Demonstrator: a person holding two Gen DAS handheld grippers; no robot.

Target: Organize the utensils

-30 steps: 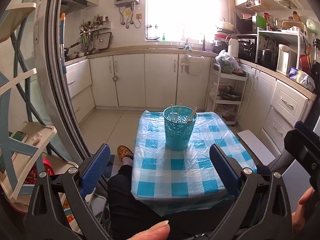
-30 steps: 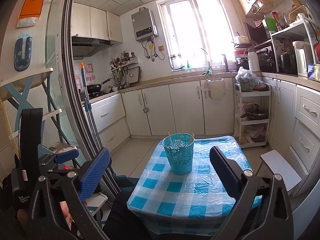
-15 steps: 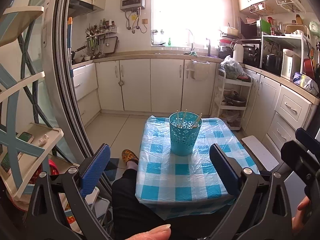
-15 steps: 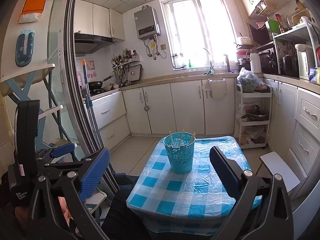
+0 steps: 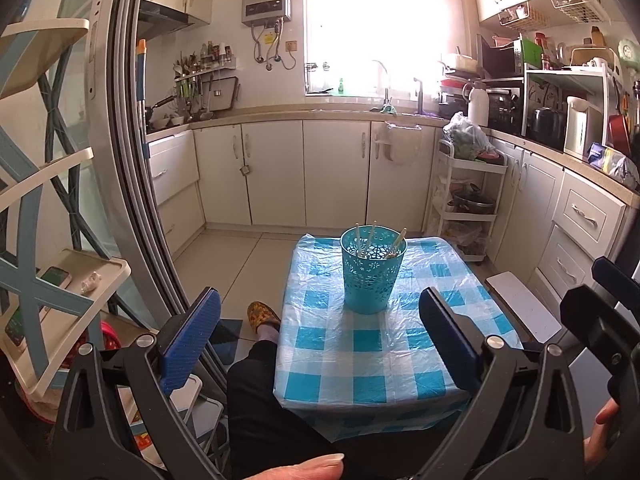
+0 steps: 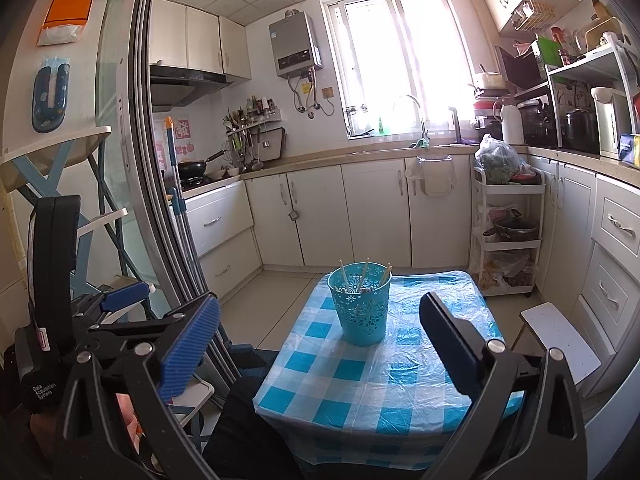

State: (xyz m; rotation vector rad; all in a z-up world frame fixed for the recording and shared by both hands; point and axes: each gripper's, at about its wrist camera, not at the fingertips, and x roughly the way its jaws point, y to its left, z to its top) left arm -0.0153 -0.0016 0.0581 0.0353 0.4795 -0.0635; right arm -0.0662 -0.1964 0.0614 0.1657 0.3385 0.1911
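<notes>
A teal openwork cup (image 5: pixel 373 280) (image 6: pixel 361 312) stands near the far end of a small table with a blue-and-white checked cloth (image 5: pixel 360 360) (image 6: pixel 360 384). Several pale chopsticks (image 5: pixel 372 237) (image 6: pixel 365 274) stick up out of it. My left gripper (image 5: pixel 318 304) is held back from the table's near edge, open and holding nothing. My right gripper (image 6: pixel 319 306) is likewise open and holding nothing, well short of the cup. Each gripper shows at the edge of the other's view: the right gripper (image 5: pixel 600 292) and the left gripper (image 6: pixel 120 300).
A person's dark-trousered leg (image 5: pixel 260 384) and slippered foot (image 5: pixel 262 314) lie left of the table. A sliding door frame (image 5: pixel 132 160) and a shelf unit (image 5: pixel 60 292) stand at the left. A white stool (image 5: pixel 524 304) and a trolley rack (image 5: pixel 468 208) stand at the right, with cabinets behind.
The left wrist view has tilted up and drawn back a little, so the cup sits lower and further right in it. The right gripper has hardly moved. Both stay open.
</notes>
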